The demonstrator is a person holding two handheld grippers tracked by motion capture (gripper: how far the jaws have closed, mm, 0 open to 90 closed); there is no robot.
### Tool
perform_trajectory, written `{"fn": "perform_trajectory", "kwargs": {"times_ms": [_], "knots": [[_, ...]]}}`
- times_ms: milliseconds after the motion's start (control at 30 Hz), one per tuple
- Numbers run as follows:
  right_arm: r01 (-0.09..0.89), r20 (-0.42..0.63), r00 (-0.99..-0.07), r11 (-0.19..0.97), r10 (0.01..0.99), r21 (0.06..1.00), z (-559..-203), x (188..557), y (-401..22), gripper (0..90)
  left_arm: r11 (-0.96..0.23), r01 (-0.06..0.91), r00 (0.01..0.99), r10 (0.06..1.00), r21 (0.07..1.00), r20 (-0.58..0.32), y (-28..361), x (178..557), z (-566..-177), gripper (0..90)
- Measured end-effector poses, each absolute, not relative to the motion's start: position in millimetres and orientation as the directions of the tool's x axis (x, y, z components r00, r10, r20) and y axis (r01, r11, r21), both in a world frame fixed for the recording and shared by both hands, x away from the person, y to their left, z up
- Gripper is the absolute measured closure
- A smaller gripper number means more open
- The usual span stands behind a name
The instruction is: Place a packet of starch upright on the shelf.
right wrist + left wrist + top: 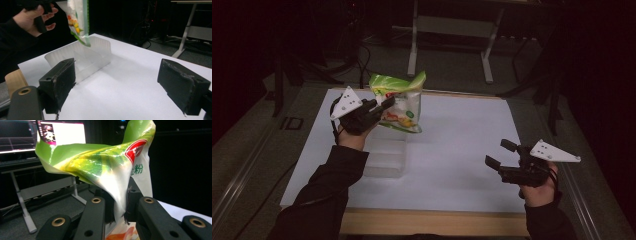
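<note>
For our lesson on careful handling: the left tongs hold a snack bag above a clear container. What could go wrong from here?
1. The left tongs pinch only a thin fold of the green and white plastic snack bag, so it might slip out.
2. The bag hangs tilted over the far end of the clear plastic rectangular container; released now, it may catch the rim.
3. The right tongs are open and apart, steadying nothing.
</note>
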State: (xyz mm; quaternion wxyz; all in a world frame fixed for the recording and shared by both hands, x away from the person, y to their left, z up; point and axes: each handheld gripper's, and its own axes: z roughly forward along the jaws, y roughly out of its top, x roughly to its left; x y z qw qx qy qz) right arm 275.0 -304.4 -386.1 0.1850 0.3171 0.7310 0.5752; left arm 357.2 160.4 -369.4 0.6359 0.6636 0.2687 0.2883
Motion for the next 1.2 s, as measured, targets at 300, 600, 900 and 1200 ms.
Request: {"fn": "perform_trajectory", "kwargs": {"times_ms": [300,600,900,1200], "knots": [[0.262,0.118,-0.727,0.115,0.677,0.958,-385.6,277.1,-307.2,14.7,-0.031,0.016,0.652,0.758,0.999,0.013,170.5,386.9,-393.4,81.8],[0.282,0.13,-0.734,0.125,0.666,0.951,-392.3,279.5,-304.9,14.8,-0.005,0.064,0.623,0.782,0.998,-0.036,179.9,413.2,-416.7,81.8],[0.288,0.135,-0.735,0.126,0.664,0.949,-392.8,280.4,-305.6,14.9,-0.019,0.113,0.624,0.78,0.993,-0.056,181.6,432.1,-431.2,81.9],[0.293,0.138,-0.737,0.129,0.662,0.947,-394.4,280.2,-308.1,15.2,-0.097,0.099,0.582,0.813,0.99,0.021,179.0,438.7,-441.7,81.9]]}}
